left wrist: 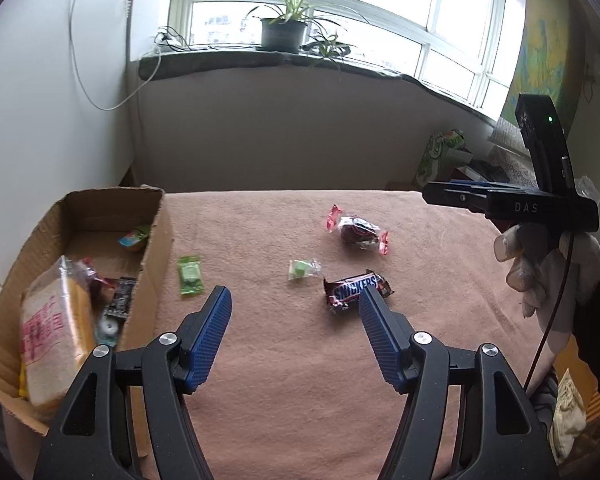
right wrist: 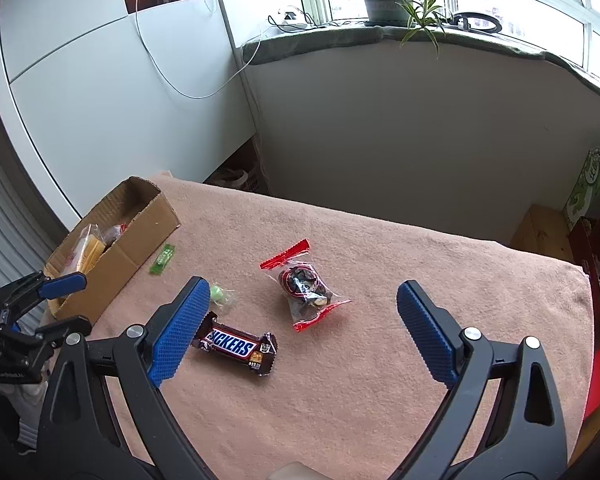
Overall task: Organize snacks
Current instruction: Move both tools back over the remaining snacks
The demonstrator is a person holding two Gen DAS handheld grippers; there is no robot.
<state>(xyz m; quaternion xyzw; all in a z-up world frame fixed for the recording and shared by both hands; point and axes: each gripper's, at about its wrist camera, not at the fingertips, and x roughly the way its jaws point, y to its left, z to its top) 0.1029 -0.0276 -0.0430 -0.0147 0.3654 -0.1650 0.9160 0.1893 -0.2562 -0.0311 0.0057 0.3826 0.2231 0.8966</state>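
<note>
Snacks partly sorted: cardboard box at table's left edge already holding bread pack and small packets, open top up for dropping in; Snickers bar, red-ended packet, green candy, green sachet loose on pink cloth. Left gripper open, empty, hovering beside box; right gripper wide open, empty, angled over bar and red packet, likely lining up next pick.

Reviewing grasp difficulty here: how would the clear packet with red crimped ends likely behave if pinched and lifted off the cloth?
The clear packet with red crimped ends looks like thin crinkly film, so it would probably crumple and feel slippery under the fingers. The dark lump inside looks firmer and is likely the better place to pinch. It seems light; lying flat on the pink cloth, it is unlikely to roll.
</note>
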